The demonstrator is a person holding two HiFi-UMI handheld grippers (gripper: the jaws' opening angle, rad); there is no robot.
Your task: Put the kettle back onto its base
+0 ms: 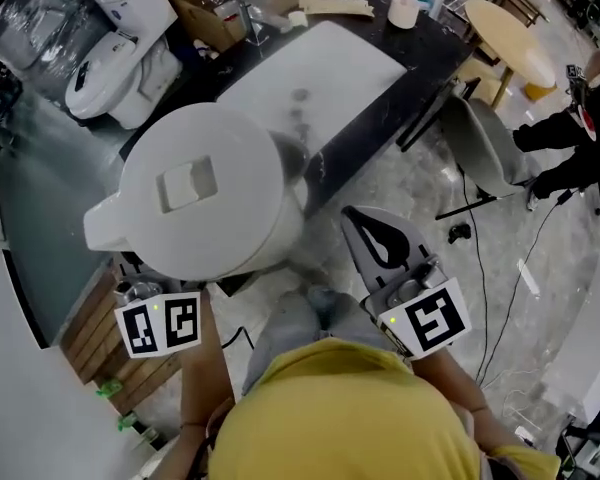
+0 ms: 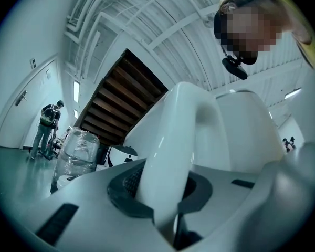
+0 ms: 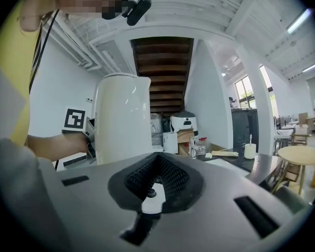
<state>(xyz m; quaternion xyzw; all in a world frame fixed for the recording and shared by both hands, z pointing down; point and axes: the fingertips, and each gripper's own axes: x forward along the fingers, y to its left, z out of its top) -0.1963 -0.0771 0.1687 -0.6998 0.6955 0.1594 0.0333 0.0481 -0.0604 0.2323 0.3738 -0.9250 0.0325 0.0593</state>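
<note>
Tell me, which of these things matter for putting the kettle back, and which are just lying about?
Part of the job:
- white kettle, held by its handle in the fingers of the left gripper
- right gripper, empty, fingers together
- base: I cannot pick it out

Just lying about:
- cup on the black counter
- cardboard box
- round wooden table
- grey chair
</note>
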